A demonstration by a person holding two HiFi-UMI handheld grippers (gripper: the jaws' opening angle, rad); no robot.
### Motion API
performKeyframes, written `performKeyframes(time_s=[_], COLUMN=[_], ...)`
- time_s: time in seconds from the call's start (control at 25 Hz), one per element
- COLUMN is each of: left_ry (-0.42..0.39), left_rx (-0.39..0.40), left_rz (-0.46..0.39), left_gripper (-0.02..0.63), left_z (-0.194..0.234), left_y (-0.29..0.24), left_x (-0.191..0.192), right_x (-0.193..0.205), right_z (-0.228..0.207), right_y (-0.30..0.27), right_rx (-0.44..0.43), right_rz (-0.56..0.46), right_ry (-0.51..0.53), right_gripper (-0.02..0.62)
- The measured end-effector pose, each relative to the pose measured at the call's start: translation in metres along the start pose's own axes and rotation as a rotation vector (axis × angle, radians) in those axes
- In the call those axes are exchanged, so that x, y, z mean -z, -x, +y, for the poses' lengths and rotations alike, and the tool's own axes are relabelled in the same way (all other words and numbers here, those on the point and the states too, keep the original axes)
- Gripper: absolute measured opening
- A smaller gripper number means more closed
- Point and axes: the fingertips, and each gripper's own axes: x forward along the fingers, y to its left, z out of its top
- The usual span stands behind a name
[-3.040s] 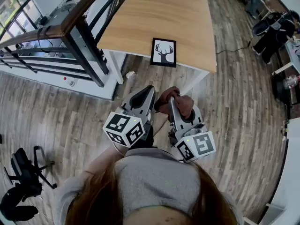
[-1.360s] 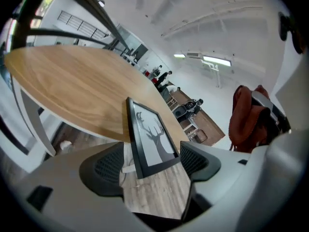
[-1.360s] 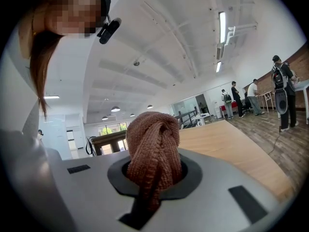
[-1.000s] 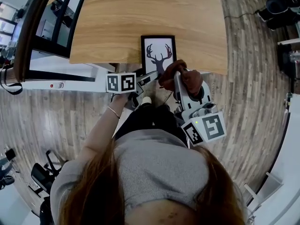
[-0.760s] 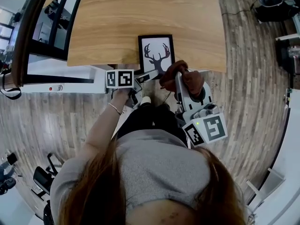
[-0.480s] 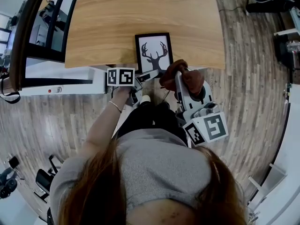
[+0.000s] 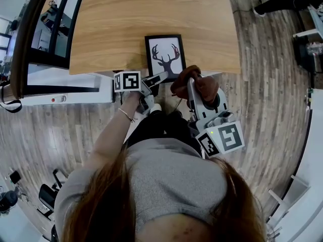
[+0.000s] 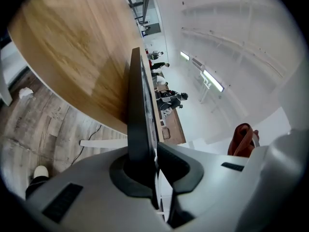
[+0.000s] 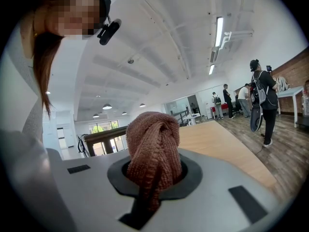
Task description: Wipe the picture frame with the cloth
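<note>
A black picture frame (image 7: 164, 52) with a deer-head print lies near the wooden table's (image 7: 151, 14) front edge. My left gripper (image 7: 159, 77) is at the frame's near edge. In the left gripper view the frame (image 8: 139, 105) stands edge-on between the jaws, which are closing and press on it; this gripper (image 8: 154, 166) grips the rim. A little to the right, my right gripper (image 7: 191, 82) is shut on a bunched reddish-brown cloth (image 7: 196, 84), held just in front of the table edge. The right gripper view shows the cloth (image 9: 154, 146) bulging from this gripper (image 9: 155, 175).
A dark railing (image 7: 30, 29) and a white ledge run along the left of the table. Wood-plank floor (image 7: 267, 84) surrounds it. Several people (image 9: 260, 100) stand far off across the room. My own legs and a shoe (image 7: 155, 107) are below the grippers.
My left gripper has come up to the frame's near edge, rolled a little, and its jaws have gone from wide open to closed on the frame. The right gripper with the cloth has stayed put.
</note>
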Motion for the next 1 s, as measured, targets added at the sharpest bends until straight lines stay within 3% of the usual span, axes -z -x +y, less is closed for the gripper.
performKeyframes(time_s=[0.28,0.68,0.88,1.0], left_ry=[-0.125,-0.366,-0.611,-0.732], left_rx=[0.078,0.346,0.389,0.401], left_rz=[0.014,-0.083,-0.137,-0.176], left_gripper=[0.033,0.029,0.029,0.029], left_z=[-0.037,-0.163,-0.237,-0.268], left_y=[-0.004,0.004,0.009,0.015], left_x=[-0.002,-0.029,-0.04,-0.038], right_x=[-0.009,-0.049,-0.089,-0.101], right_z=[-0.001,0.003,0.02,0.038], right_y=[0.002,0.016,0.025,0.03], right_rx=[-0.009,-0.038,-0.144,-0.233], right_rz=[-0.026,-0.133,-0.167,-0.07], right_ry=[0.003,0.046,0.088,0.177], right_gripper=[0.046,0.046,0.046,0.046])
